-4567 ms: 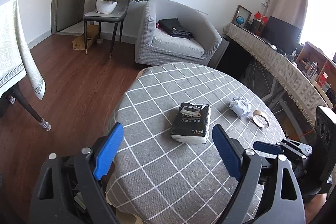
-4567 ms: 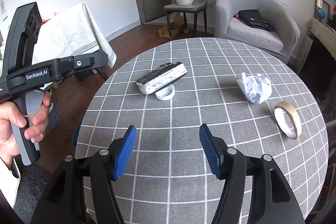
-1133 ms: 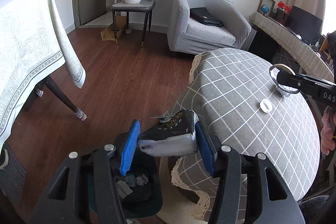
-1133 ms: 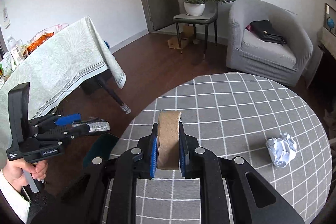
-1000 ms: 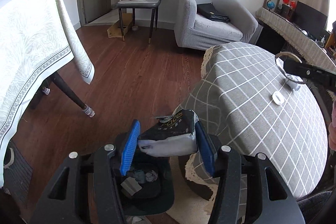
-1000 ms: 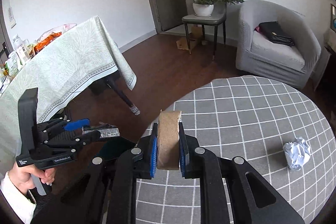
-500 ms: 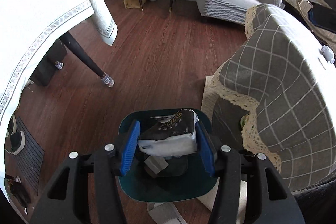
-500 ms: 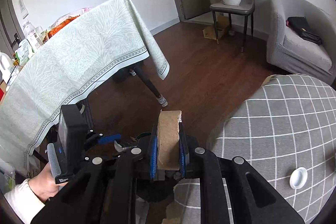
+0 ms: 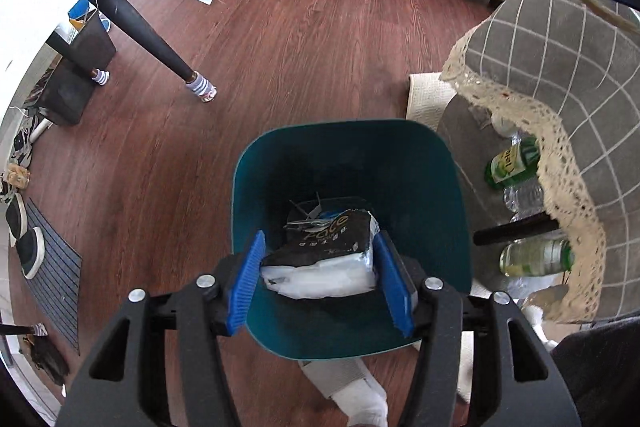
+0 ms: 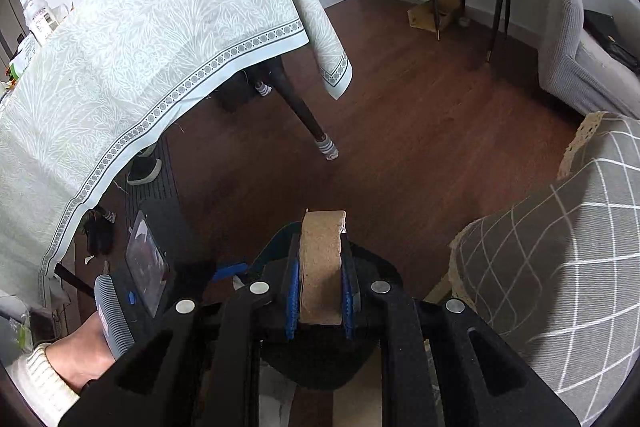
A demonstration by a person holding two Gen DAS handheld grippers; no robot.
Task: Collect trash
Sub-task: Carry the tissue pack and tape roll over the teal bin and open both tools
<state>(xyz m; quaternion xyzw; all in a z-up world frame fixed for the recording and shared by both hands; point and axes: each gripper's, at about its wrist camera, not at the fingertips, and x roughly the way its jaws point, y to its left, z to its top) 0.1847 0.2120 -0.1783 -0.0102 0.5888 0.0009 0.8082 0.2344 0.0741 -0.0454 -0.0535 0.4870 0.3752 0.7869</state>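
My left gripper (image 9: 320, 281) clamps the crumpled black-and-white tissue pack (image 9: 326, 253) directly over the open teal plastic bin (image 9: 348, 155) on the wooden floor (image 9: 280, 47). My right gripper (image 10: 320, 297) pinches the brown cardboard tape roll (image 10: 322, 263) edge-on, above the bin's rim.

My left tool (image 9: 320, 279) points steeply down, its blue fingers (image 9: 246, 283) set wide and pressed against both sides of a tissue pack (image 9: 324, 255). My right tool (image 10: 320, 291) tilts down too, fingers drawn narrow and clamped on a tape roll (image 10: 322, 267). My left hand (image 10: 80, 359), in a cream cuff, grips the left tool's handle.
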